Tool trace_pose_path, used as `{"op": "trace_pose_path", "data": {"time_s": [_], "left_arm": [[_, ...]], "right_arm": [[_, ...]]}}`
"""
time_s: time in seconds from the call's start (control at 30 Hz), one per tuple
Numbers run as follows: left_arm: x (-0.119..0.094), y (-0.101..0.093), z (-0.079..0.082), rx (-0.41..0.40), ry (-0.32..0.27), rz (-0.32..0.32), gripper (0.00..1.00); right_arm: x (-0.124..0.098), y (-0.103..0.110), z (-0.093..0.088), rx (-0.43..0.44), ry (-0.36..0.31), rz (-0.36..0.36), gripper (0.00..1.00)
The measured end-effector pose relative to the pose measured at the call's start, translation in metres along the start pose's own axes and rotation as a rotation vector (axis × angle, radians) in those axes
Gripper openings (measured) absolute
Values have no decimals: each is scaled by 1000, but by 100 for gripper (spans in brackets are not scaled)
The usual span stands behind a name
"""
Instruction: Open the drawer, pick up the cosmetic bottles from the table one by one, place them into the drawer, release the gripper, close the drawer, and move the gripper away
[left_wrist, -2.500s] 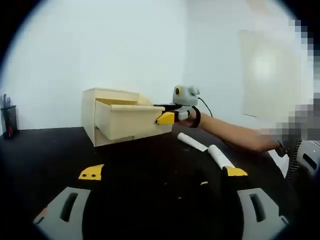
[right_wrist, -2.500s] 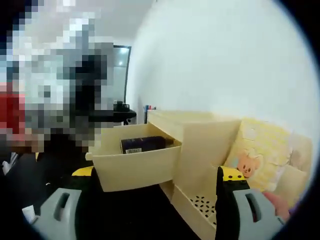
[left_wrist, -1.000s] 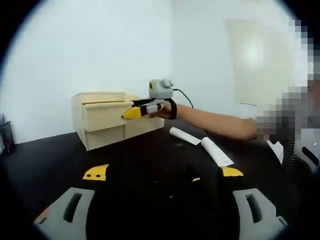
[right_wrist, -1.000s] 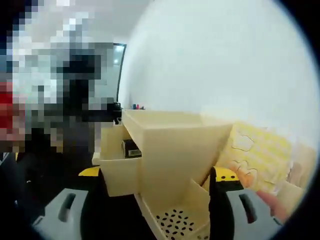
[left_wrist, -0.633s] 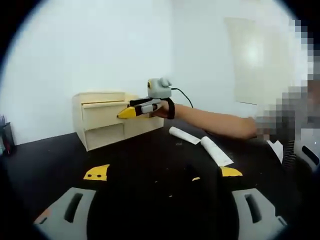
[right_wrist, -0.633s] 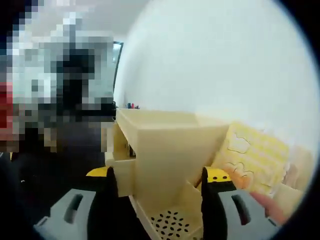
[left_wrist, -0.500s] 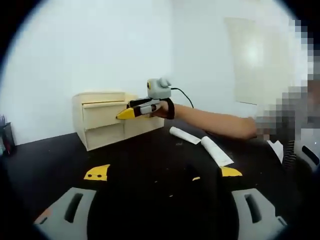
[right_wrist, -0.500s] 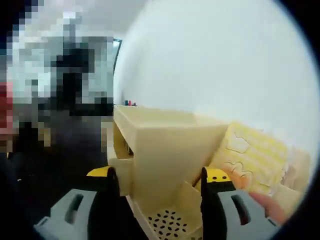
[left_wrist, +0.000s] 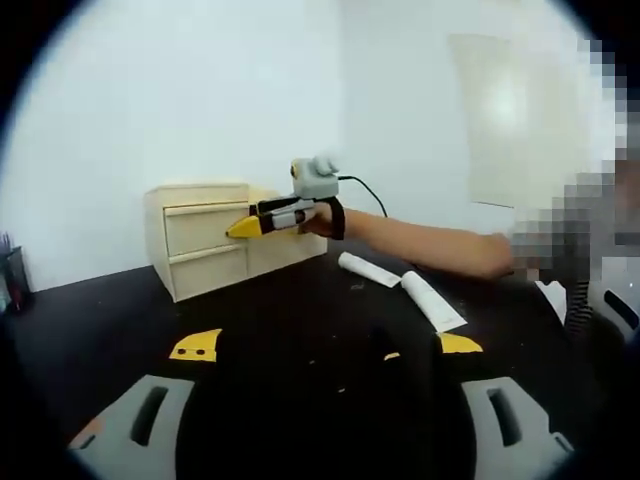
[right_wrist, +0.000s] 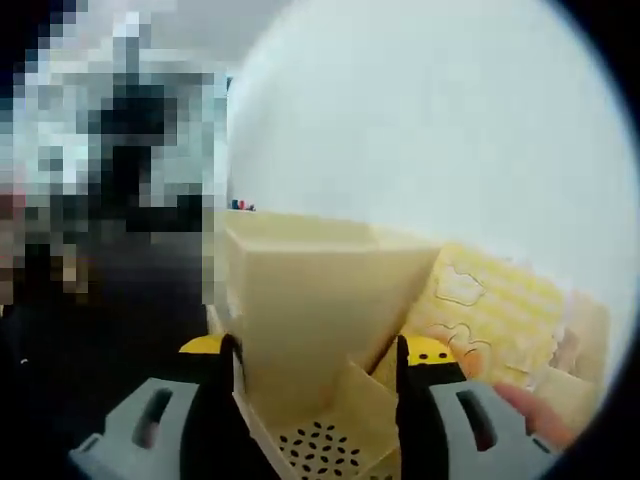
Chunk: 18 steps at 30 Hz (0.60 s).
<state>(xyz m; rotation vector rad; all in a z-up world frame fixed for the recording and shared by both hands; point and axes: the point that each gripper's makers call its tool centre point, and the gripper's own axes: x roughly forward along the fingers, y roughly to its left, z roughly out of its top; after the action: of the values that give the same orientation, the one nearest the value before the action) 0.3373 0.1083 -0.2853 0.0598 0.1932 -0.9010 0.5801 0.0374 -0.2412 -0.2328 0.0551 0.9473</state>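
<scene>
We see the pale wooden two-drawer chest (left_wrist: 197, 237) apparently closed, right gripper (left_wrist: 243, 228) against it, jaws spread; left gripper (left_wrist: 322, 346) idle, jaws apart. Two white tube-shaped bottles (left_wrist: 402, 286) lie on the table; withdrawal remains.

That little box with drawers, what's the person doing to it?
A person is holding tongs in each hand. The right tongs are pressed against the top drawer front of the cream drawer box on the black table, and the drawer looks shut. Two white tubes lie on the table beside it. The left tongs wait open, holding nothing.
</scene>
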Motion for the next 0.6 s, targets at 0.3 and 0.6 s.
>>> {"op": "trace_pose_path", "data": {"time_s": [0.3,0.6], "left_arm": [[0,0,0,0,-1,-3,76],[-2,2,0,-3,-5,10,74]], "right_arm": [[5,-15,1,-2,-1,-17,63],[7,-19,3,-6,5,-2,58]]}}
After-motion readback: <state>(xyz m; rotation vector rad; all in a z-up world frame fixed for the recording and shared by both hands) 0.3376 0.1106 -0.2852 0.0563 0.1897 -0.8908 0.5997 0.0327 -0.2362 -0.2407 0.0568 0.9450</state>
